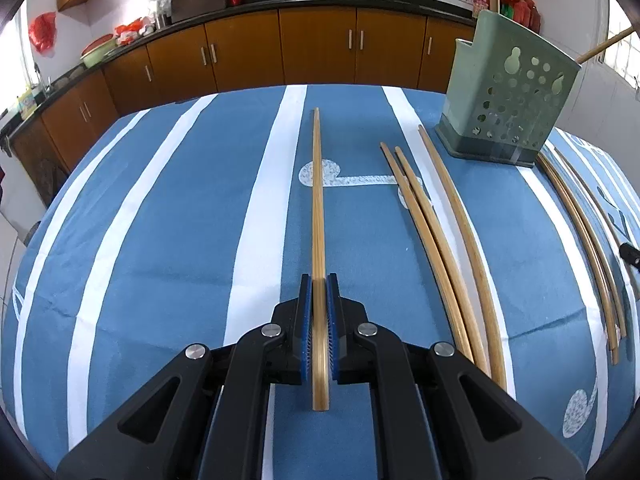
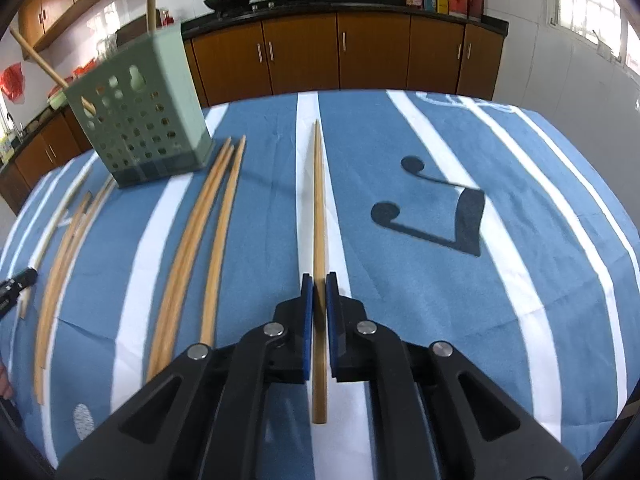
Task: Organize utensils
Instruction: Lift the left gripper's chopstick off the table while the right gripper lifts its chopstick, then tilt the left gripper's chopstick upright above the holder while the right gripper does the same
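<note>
A kitchen with brown cabinets [image 1: 316,44] and a dark counter lay behind a table under a blue cloth [image 1: 160,240] with white stripes and music-note prints. The left gripper [image 1: 319,280] was closed on a pair of chopsticks [image 1: 317,200], which ran straight out ahead between its blue pads, tips pointing away. The right gripper [image 2: 319,278] was likewise clamped on a single chopstick [image 2: 319,208] that lay along a white stripe. More loose chopsticks [image 2: 200,240] lay on the cloth between the two grippers, near the green perforated holder [image 2: 140,120]. That holder stood upright and held what seemed to be two wooden handles [image 2: 40,60], one leaning. No writing could be read.
</note>
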The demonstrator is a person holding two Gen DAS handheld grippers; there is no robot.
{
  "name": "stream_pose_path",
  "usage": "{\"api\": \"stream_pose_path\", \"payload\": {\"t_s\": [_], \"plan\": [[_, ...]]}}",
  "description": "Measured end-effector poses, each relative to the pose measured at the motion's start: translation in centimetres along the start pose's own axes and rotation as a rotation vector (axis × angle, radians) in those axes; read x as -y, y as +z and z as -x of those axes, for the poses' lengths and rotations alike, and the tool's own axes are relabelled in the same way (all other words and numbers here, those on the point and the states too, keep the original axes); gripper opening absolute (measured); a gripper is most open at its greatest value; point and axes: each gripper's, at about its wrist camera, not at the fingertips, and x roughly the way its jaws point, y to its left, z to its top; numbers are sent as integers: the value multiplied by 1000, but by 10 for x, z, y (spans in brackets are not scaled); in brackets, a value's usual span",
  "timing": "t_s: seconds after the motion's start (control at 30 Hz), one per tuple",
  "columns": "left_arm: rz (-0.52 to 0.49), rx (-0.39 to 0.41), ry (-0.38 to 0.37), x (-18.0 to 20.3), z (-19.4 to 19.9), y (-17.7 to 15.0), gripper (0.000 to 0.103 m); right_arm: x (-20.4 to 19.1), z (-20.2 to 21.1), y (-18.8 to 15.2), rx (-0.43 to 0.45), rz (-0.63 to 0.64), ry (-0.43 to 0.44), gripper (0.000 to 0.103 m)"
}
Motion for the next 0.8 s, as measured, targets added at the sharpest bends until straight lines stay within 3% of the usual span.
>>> {"api": "stream_pose_path", "payload": {"t_s": [0.8], "plan": [[84,267,-55,-20,95,42,8,13,89,46,267,-47,50,8]]}}
